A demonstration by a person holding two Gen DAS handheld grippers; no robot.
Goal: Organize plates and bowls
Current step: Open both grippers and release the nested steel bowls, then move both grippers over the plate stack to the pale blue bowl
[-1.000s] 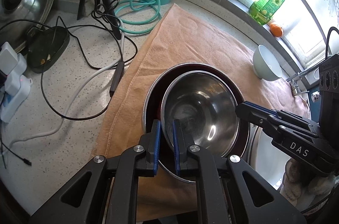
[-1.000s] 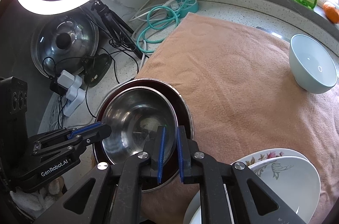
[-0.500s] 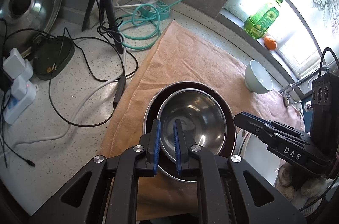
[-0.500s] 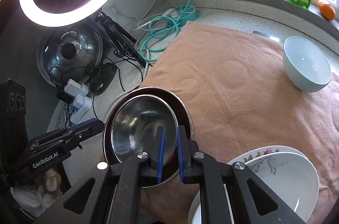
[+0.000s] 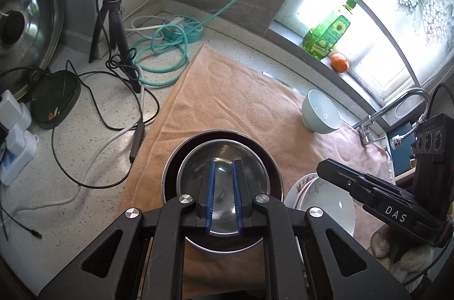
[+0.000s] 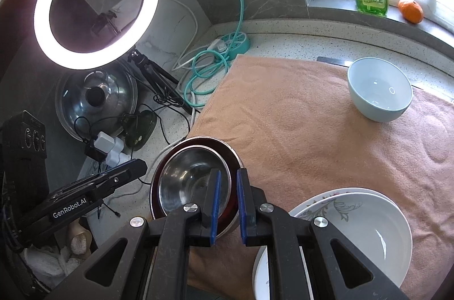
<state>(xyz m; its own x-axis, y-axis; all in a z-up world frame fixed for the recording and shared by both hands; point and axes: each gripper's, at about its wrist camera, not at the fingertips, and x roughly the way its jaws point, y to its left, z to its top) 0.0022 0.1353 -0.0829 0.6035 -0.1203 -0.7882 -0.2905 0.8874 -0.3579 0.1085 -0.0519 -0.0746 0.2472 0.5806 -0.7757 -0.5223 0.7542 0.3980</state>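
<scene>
A steel bowl (image 5: 224,155) sits nested inside a larger dark-lined steel bowl (image 5: 264,158) on the orange towel (image 5: 227,90); both also show in the right wrist view (image 6: 187,175). My left gripper (image 5: 223,166) hovers above the nested bowls, slightly open and empty. My right gripper (image 6: 227,173) hovers over the bowls' right rim, slightly open and empty. A stack of white floral plates topped by a white bowl (image 6: 366,232) lies at the towel's front right. A pale blue bowl (image 6: 380,90) stands upright at the far right.
A ring light on a tripod (image 6: 96,5), a pot lid (image 6: 96,98), a teal cable coil (image 5: 161,56), black and white cables and chargers (image 5: 17,130) crowd the left counter. A green soap bottle (image 5: 326,36), an orange (image 5: 339,62) and a faucet (image 5: 397,107) are by the window.
Both grippers have risen and drawn back from the nested steel bowls. Their jaws have widened a little and hold nothing. The bowls stay on the towel.
</scene>
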